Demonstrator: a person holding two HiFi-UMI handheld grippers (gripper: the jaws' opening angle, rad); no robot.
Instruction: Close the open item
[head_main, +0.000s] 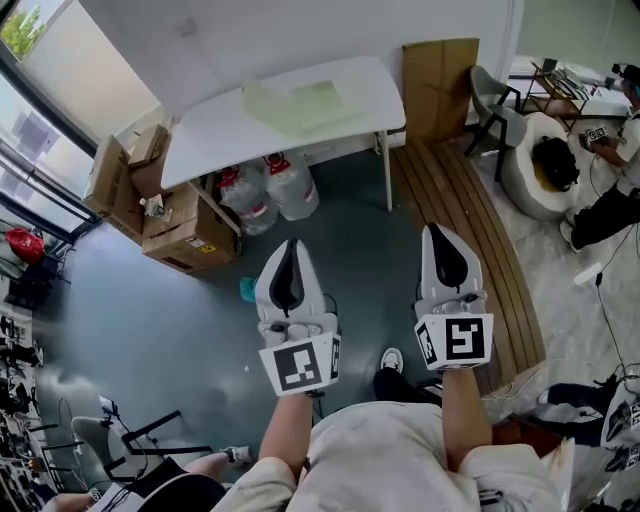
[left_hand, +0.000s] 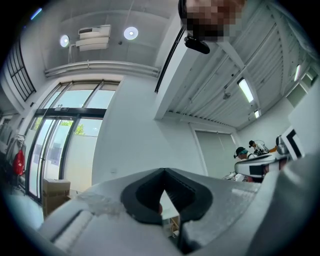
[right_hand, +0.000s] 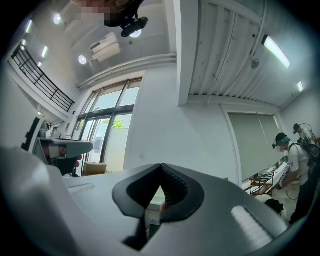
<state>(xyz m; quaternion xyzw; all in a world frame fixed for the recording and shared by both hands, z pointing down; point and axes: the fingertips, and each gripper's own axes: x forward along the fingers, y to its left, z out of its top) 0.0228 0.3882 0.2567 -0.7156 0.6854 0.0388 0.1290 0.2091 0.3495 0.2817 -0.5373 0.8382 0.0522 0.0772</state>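
Observation:
In the head view, my left gripper and right gripper are held side by side over the grey floor, well short of the white table. Both are shut with nothing between the jaws. A pale green translucent flat thing lies on the table's far side. Cardboard boxes with raised flaps stand at the table's left end. The left gripper view shows the left gripper with tips meeting, aimed at a white wall. The right gripper view shows the right gripper the same way.
Two big water bottles stand under the table. A brown board leans on the wall at right, with a wooden strip of floor below it. A grey chair and a seated person are at far right. A bicycle is at lower left.

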